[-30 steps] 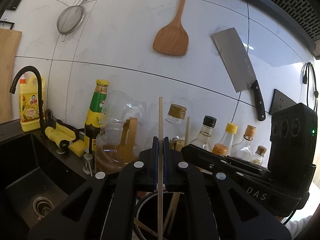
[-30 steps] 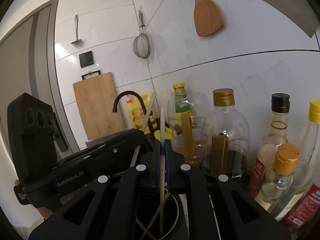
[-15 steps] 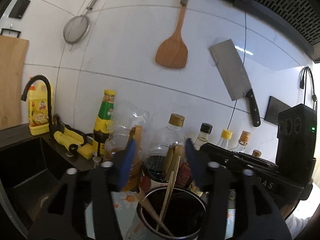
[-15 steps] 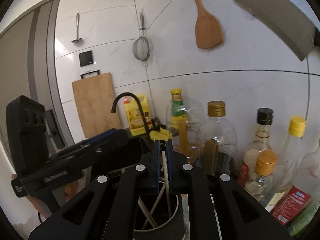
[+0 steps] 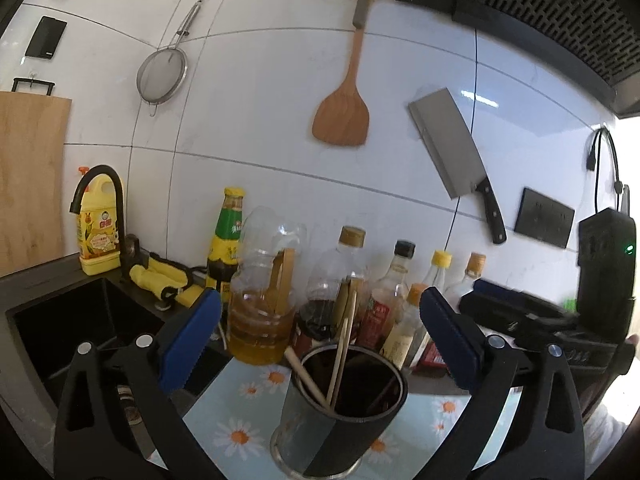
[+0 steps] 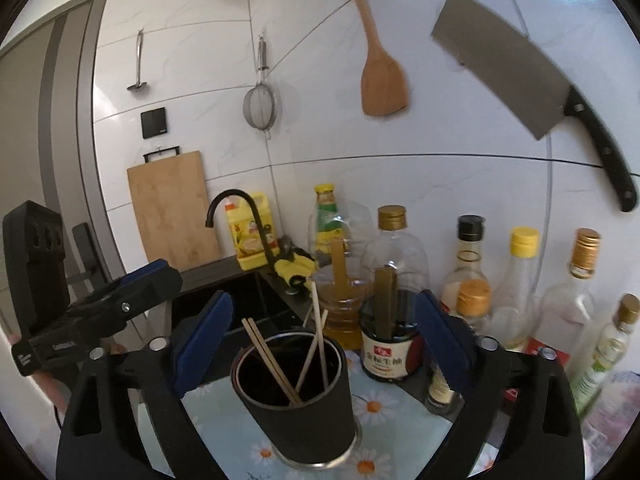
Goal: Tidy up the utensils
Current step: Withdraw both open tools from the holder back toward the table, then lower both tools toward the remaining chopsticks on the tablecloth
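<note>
Inside black holder (image 6: pixel 296 420), loose leaning wooden chopsticks (image 6: pixel 272 360).

Very little writing can be read here. On the dark sauce bottle (image 6: pixel 385 354) standing behind the holder we see a red label with white Chinese characters, but we cannot make them out with any certainty. The yellow detergent jug (image 6: pixel 251 236) by the tap carries a printed label with a picture and small characters, too small for us to read. The green-labelled bottle with the yellow cap (image 5: pixel 229 240) bears white characters that we cannot decipher either. On the body of the other handheld device, low at the left edge of the right wrist view, we find pale lettering (image 6: pixel 62 346), blurred beyond reading.
</note>
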`<state>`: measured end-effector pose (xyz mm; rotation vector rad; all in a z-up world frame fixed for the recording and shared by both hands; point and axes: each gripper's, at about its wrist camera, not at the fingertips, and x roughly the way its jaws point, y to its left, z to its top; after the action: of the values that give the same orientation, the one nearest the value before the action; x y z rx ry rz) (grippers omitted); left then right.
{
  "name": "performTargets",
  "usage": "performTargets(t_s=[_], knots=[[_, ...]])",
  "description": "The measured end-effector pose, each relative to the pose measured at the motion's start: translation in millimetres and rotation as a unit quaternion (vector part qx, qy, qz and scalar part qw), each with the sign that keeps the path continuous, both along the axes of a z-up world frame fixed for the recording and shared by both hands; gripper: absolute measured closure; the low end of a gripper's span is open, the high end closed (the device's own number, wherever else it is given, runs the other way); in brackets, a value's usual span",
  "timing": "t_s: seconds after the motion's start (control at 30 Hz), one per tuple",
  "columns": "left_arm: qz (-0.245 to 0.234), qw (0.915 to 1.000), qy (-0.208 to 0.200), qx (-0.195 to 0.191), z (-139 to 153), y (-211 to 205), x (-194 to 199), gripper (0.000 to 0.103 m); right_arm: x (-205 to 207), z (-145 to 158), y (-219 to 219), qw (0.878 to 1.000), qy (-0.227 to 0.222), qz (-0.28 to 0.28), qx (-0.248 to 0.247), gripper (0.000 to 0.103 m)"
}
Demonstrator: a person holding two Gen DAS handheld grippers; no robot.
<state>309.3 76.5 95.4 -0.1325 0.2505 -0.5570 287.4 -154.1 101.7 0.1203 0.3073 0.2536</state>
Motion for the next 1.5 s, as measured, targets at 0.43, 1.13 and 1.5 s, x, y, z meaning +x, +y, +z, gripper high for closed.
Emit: performTargets(t_s=[0.43, 1.13, 1.5], knots=[[-0.077, 0.9898, 0.064, 0.101, -46.8, -22.0, -27.9, 0.006, -49.4, -43.4, -33.9, 0.987, 0.072, -0.146, 0.012, 0.01], [-0.23, 0.9202, 0.239, 0.208, -163.7, -86.0, -49.0, 0.006, -121.6, -172.1, -44.7, 0.917, 0.324, -0.226, 0.059, 0.008], [-0.272, 0.8838, 0.276, 0.263, -193.9, -107.4, -48.6, 0.006, -133.2, -199.3, -25.4, 0.885, 0.374, -0.276, 0.012, 0.008]])
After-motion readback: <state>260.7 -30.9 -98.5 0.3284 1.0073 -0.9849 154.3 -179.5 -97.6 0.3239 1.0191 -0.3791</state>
